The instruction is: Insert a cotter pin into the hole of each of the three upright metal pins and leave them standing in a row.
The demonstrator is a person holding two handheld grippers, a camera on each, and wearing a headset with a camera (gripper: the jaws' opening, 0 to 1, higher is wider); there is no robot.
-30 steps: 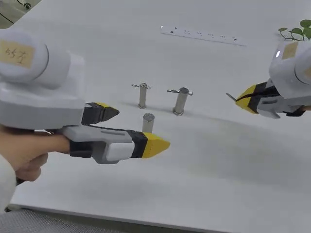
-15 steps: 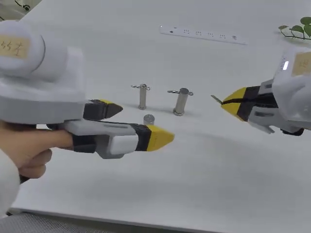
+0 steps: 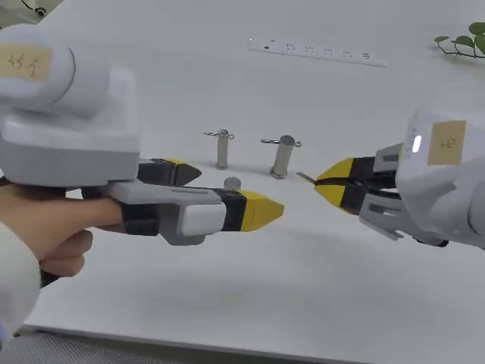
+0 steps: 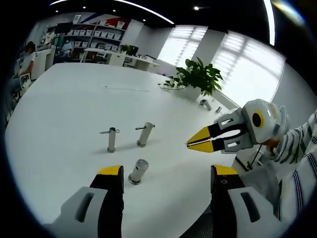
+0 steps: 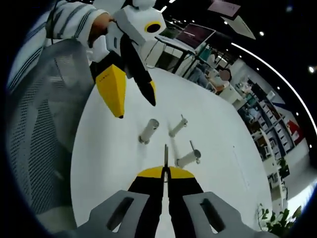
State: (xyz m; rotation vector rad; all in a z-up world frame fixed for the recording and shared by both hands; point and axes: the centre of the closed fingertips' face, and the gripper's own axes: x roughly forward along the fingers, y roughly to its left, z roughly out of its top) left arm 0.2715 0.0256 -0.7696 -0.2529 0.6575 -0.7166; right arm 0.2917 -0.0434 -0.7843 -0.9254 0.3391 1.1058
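Pinching the held cotter pin (image 5: 166,154) between its closed jaws, the right gripper (image 5: 166,171) is hovering above the white table (image 3: 341,288), with the pin's free end sticking out past the yellow tips. In the head view this gripper is pointing at the group of 3 metal pins from their right and is touching none of them.

The left gripper (image 4: 168,172) is holding its jaws wide apart, gripping nothing. The bare metal pin (image 4: 138,171) is standing on the table between its 2 tips and just ahead of them. In the head view the top of that pin is peeking over the near jaw.

Behind it, the rear-left pin (image 3: 222,149) and the rear-right pin (image 3: 283,157) are standing upright side by side, each carrying one of the fitted cotter pins (image 3: 218,135) through the hole near its head.

A hand (image 3: 45,235) is gripping the left gripper's handle. A power strip (image 3: 317,53) is lying farther back on the table, and a plant (image 4: 198,77) is sitting near the far edge.
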